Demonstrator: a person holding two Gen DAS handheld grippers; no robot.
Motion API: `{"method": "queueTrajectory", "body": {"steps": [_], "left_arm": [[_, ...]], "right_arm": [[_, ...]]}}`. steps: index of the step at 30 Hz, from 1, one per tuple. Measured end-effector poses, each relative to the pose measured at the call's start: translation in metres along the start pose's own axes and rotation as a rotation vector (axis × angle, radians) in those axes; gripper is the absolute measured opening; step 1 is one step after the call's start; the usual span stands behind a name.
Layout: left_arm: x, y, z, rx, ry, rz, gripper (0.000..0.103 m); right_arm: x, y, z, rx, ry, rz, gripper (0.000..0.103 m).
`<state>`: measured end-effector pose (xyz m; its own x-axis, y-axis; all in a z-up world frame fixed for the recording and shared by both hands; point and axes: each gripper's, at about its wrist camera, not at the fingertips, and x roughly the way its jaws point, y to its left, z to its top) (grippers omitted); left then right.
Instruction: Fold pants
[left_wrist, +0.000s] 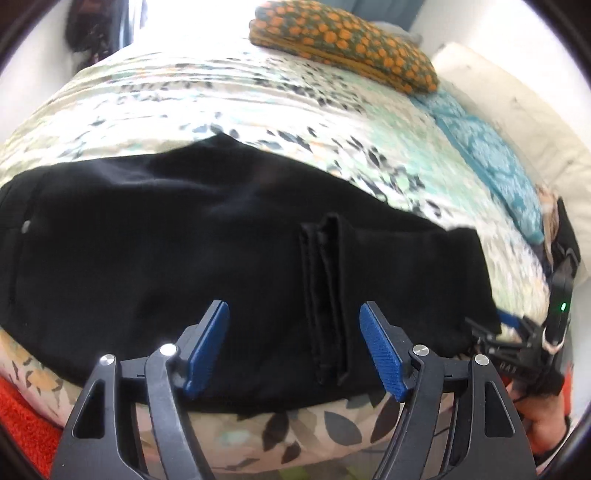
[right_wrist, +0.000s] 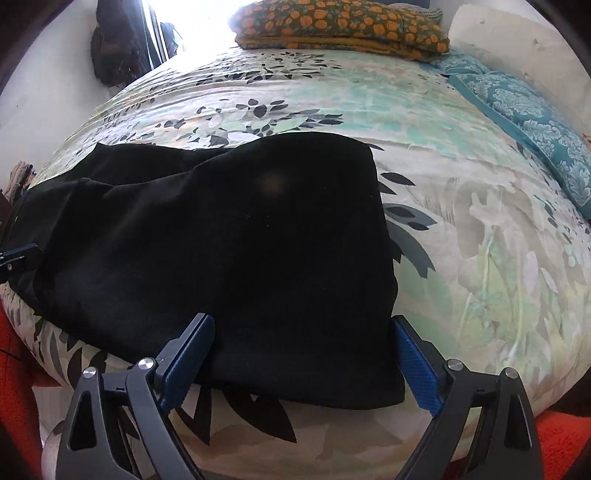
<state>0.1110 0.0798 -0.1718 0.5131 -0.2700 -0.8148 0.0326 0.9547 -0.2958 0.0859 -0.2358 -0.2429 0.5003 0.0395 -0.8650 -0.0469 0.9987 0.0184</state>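
Black pants (left_wrist: 184, 240) lie half-folded on the bed (right_wrist: 461, 221) — soft, limp; both grippers (left_wrist: 293, 347) (right_wrist: 303, 363) spread, empty — best pinched at hem corners.

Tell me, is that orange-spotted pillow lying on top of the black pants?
No, the orange-spotted pillow sits at the far end of the bed, well apart from the black pants near the front edge.

Daylight from the window (right_wrist: 192, 26) at the bed's far edge, blown out to pure white in both views. Black pants (right_wrist: 229, 236) crushed, almost no fold detail. Left wrist view motion-blurred across the bedspread (left_wrist: 258, 96); right wrist sharper. Heavy fisheye bend, dark vignette at corners.
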Motion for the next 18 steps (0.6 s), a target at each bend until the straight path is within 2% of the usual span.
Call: {"method": "queueTrajectory", "body": {"steps": [3,7,8,9,10,12,15,17,18], "left_arm": [[0.017,0.007,0.008,-0.035,0.075,-0.056,0.076],[0.047,-0.023,0.002,0.065,0.185,-0.073,0.075],[0.052,-0.031,0.0,0.082,0.193,-0.07,0.072],[0.054,-0.036,-0.002,0.095,0.184,-0.063,0.035],[0.055,-0.041,-0.004,0.106,0.18,-0.05,0.014],[0.049,-0.041,0.0,0.088,0.164,-0.059,0.008],[0.029,-0.025,0.007,0.064,0.113,-0.06,0.008],[0.025,-0.017,0.008,0.081,0.101,-0.029,0.008],[0.029,-0.015,0.007,0.091,0.104,-0.012,0.008]], "right_arm": [[0.0,-0.003,-0.003,0.012,-0.002,0.011,0.097],[0.001,-0.002,-0.003,0.02,-0.001,0.014,0.098],[0.0,-0.003,-0.003,0.021,-0.003,0.017,0.098],[-0.001,-0.003,-0.002,0.023,-0.006,0.022,0.098],[-0.002,-0.004,-0.002,0.024,-0.01,0.029,0.098],[-0.014,-0.011,0.002,0.032,-0.032,0.042,0.096],[-0.061,-0.04,0.012,0.118,-0.199,0.024,0.095],[-0.086,-0.061,0.021,0.191,-0.281,0.057,0.094],[-0.092,-0.067,0.027,0.205,-0.293,0.098,0.089]]}}
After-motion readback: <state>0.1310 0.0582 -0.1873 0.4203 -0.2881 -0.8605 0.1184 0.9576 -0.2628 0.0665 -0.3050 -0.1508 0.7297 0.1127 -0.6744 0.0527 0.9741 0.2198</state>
